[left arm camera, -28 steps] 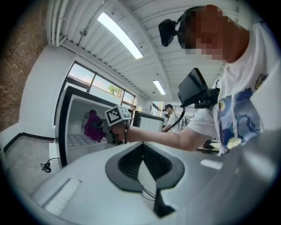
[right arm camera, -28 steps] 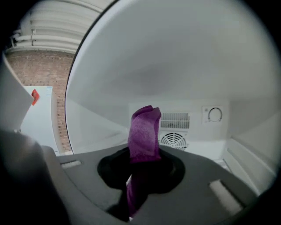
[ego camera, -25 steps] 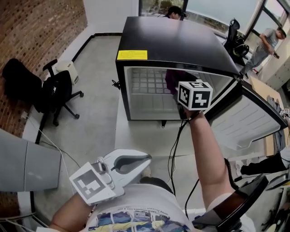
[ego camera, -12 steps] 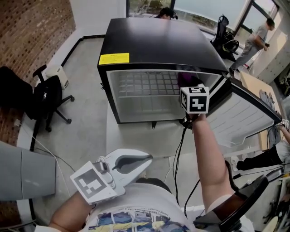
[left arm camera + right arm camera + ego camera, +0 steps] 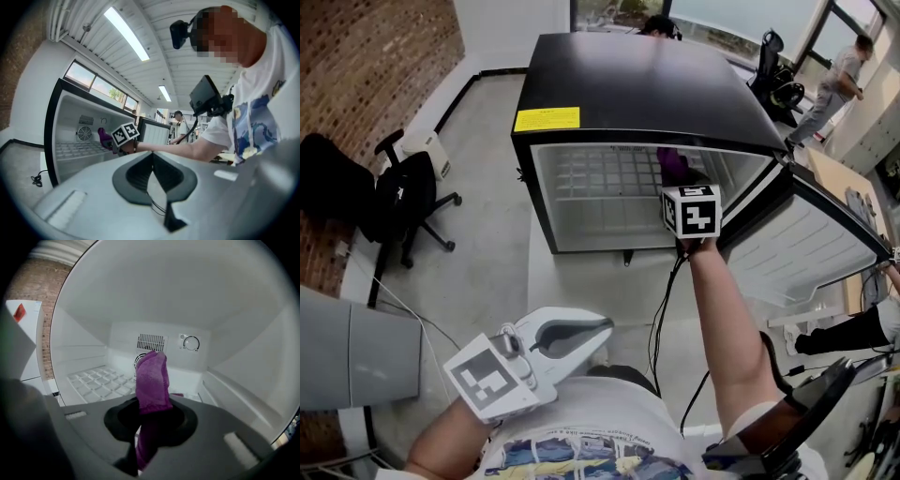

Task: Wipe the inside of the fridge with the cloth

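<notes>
We see a fridge [image 5: 647, 84] with a glossy black shell that mirrors the windows, and a smooth white plastic lining [image 5: 140, 310] inside it. The purple cloth [image 5: 152, 378] looks soft and nappy, like microfibre. The left gripper [image 5: 607, 325] and right gripper [image 5: 152, 401] have matt pale grey plastic bodies. The brick wall [image 5: 366, 75] is rough, and the floor [image 5: 478, 216] is smooth, dull concrete.

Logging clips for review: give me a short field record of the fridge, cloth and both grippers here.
Fridge: black, door open at head view's right
Right gripper: inside the fridge opening
Cloth: purple, clamped in the right jaws
Left gripper: shut, empty, near the person's torso
</notes>
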